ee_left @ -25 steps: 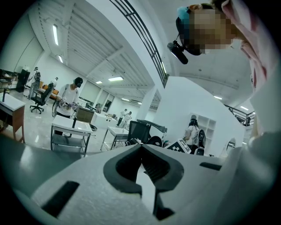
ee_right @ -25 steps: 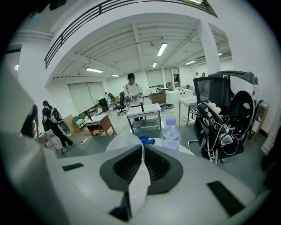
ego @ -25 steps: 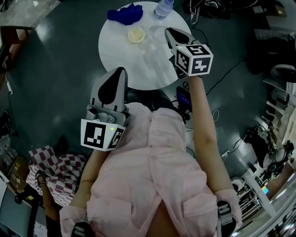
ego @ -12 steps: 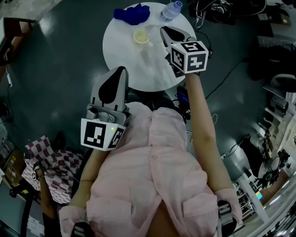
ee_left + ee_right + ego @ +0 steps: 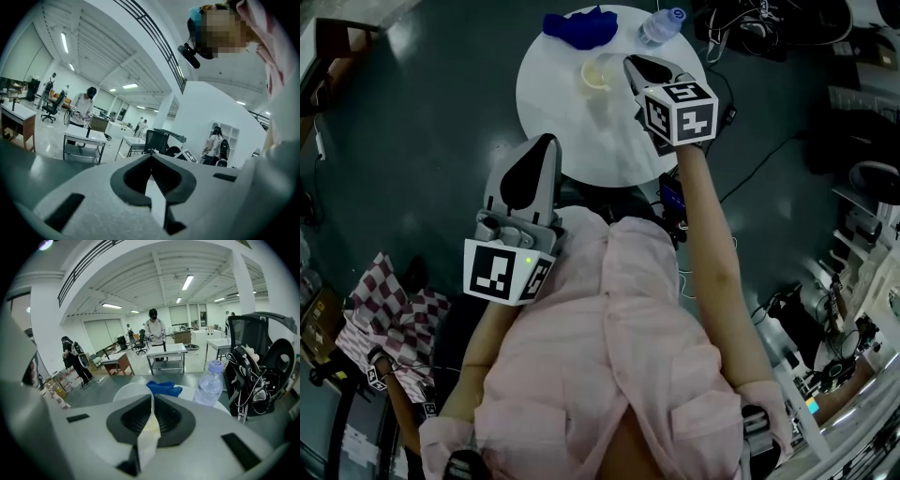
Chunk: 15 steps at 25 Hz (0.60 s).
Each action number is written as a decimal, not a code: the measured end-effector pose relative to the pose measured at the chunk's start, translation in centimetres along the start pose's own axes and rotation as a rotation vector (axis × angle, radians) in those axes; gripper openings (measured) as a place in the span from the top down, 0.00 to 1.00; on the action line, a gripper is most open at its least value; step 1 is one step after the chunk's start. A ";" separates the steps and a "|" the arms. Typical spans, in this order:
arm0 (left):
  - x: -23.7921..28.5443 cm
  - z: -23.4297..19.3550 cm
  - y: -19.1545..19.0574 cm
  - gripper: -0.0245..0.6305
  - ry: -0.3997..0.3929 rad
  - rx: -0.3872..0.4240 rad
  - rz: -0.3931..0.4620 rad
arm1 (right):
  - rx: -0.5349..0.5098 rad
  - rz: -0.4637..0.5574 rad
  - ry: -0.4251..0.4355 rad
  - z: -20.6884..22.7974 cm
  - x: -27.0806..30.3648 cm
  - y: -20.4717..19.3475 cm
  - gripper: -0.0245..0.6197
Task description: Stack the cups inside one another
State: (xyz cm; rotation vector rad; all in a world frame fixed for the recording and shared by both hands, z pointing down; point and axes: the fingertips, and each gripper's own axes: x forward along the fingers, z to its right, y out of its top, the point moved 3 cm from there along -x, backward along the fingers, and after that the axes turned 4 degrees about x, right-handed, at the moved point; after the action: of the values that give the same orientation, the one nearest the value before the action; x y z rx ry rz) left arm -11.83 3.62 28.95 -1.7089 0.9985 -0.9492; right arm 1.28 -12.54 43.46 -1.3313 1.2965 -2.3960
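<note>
Near the far side of the round white table [image 5: 572, 131], my right gripper [image 5: 630, 64] is shut on the thin wall of a clear plastic cup [image 5: 133, 389]. That wall runs up between its pads, and the cup's rim curves out to the left of the jaws [image 5: 152, 397]. Right beside the fingertips is a yellowish cup [image 5: 598, 73]. I cannot tell whether the held cup sits over it or next to it. My left gripper [image 5: 547, 141] hangs off the table's near edge, close to the body. Its jaws [image 5: 151, 157] are shut with nothing in them.
A blue cloth [image 5: 581, 26] [image 5: 164, 388] and a water bottle [image 5: 661, 26] [image 5: 209, 380] sit at the table's far edge. A black chair draped with cables [image 5: 253, 376] stands to the right. A checkered cloth [image 5: 394, 309] lies on the floor at left. People work at desks far behind.
My right gripper has moved left and a little down, closing the distance to the yellowish cup. The left gripper has stayed where it was. The head view has shifted slightly.
</note>
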 end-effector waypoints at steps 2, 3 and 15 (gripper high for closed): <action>-0.1 -0.2 -0.1 0.94 0.008 -0.004 -0.002 | -0.006 -0.010 0.006 -0.2 0.3 -0.1 0.90; -0.1 -0.3 -0.1 0.94 0.010 -0.006 -0.002 | -0.008 -0.016 0.008 -0.2 0.5 -0.2 0.90; -0.2 -1.2 -0.5 0.94 0.015 -0.025 0.005 | -0.024 -0.083 0.008 -0.3 1.8 -1.6 0.90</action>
State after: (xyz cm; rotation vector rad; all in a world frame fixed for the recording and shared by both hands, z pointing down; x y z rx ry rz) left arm -12.89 3.54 29.73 -1.7217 1.0281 -0.9519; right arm 0.37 -12.18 45.70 -1.4100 1.3016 -2.4493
